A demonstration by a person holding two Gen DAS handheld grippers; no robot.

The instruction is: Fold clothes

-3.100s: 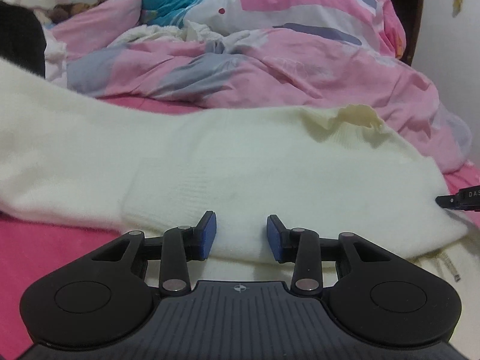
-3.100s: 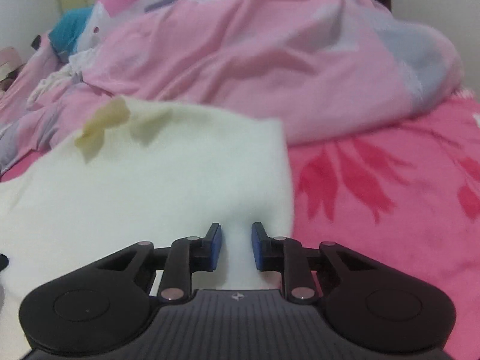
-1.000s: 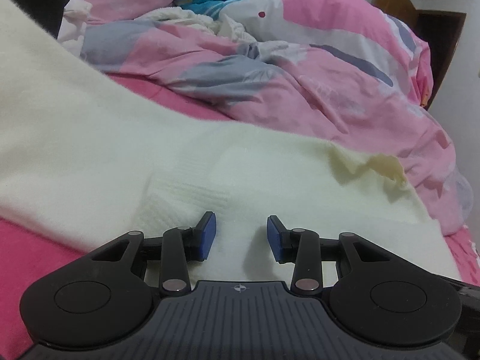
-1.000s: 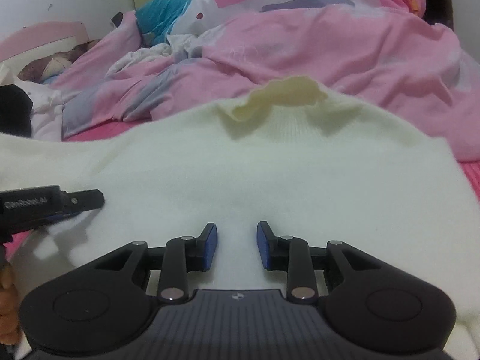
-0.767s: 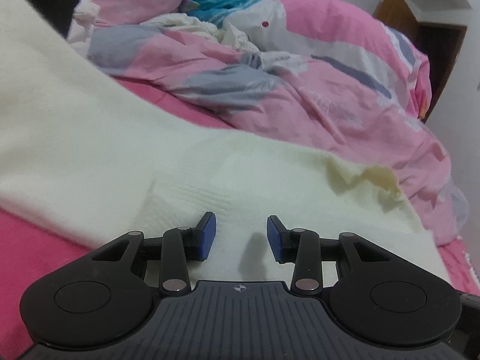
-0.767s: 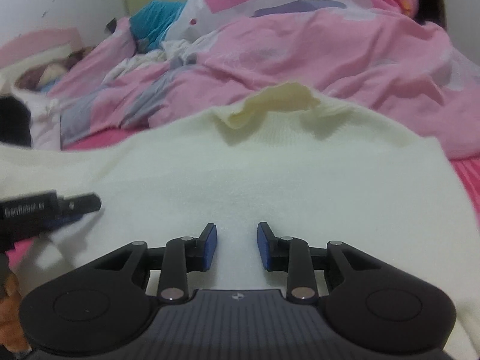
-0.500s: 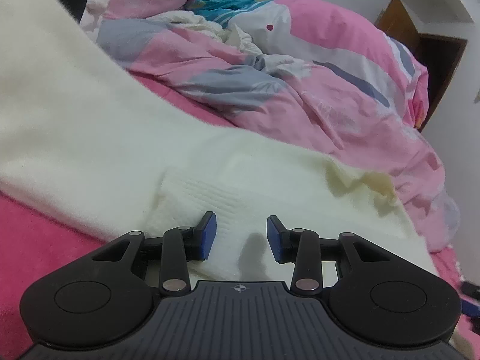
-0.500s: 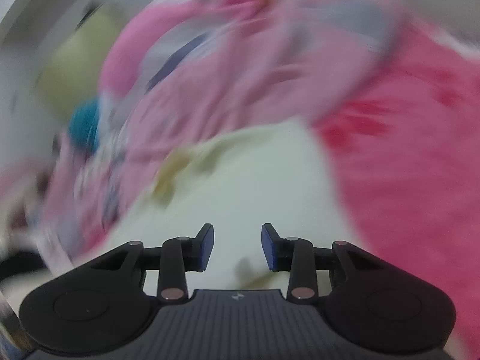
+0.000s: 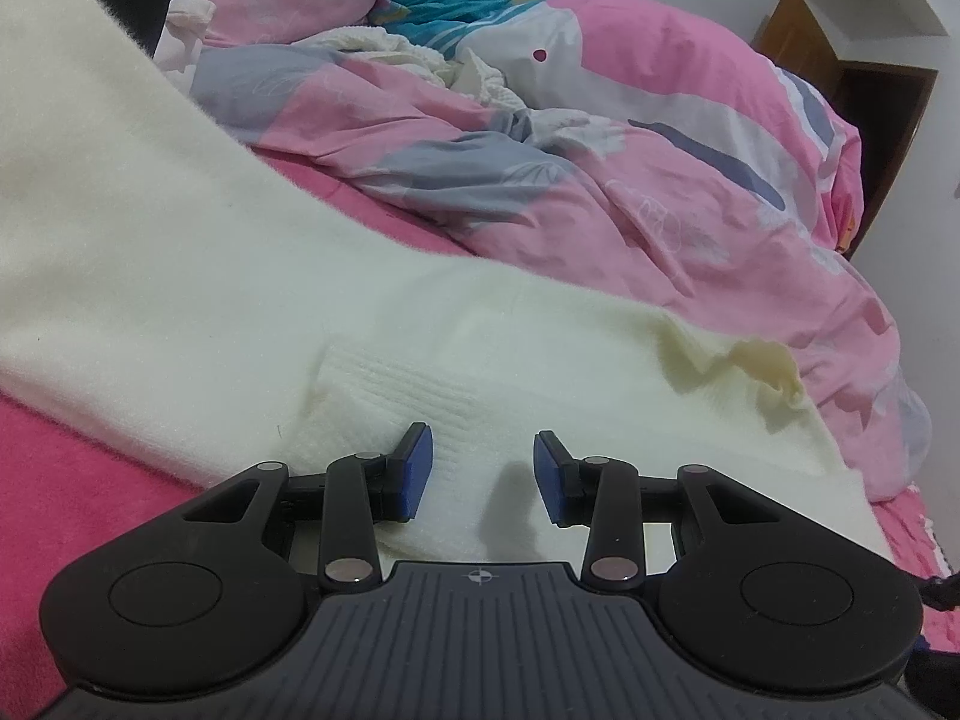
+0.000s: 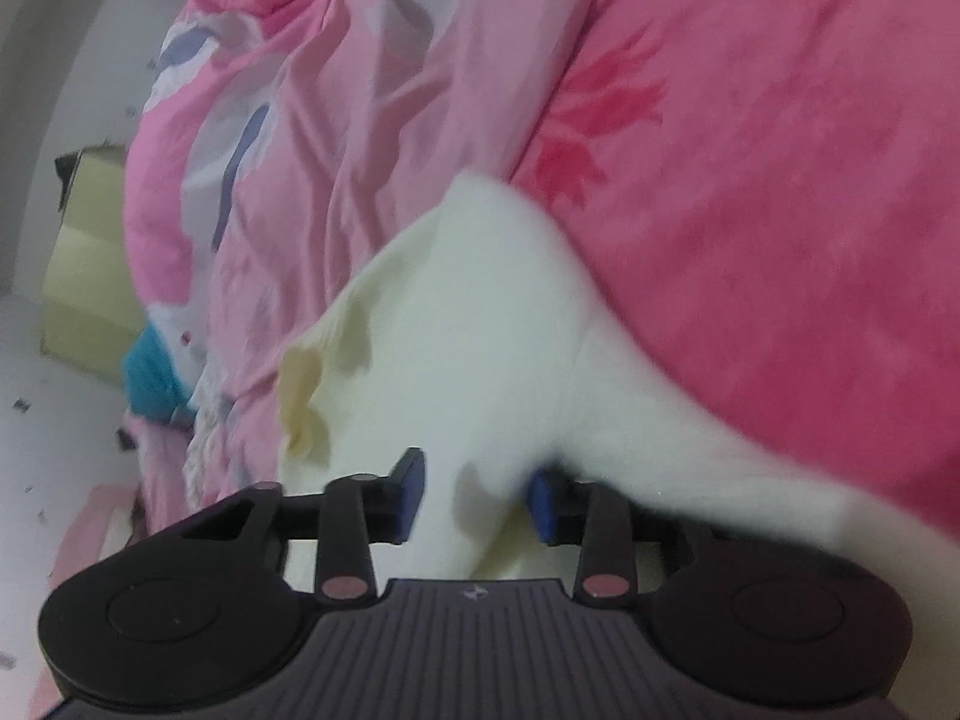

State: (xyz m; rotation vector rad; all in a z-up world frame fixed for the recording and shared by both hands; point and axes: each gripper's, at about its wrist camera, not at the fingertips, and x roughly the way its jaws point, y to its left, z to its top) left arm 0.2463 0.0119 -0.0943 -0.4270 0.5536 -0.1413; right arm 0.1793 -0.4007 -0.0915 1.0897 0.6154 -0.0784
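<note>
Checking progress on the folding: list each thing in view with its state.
cream sweater: spread flat on the bed, sleeve folded across, not yet fully folded
left gripper: open above the sleeve cuff, holding nothing
right gripper: jaws closing, sweater fabric between them
pink duvet: crumpled in a heap

Rumpled pink duvet, pink bedsheet

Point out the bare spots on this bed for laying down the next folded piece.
Bare sheet lies right of the cream sweater and below the heaped duvet. A smaller strip borders the sweater's near left edge. The bed's far side is crowded with duvet and loose clothes.
</note>
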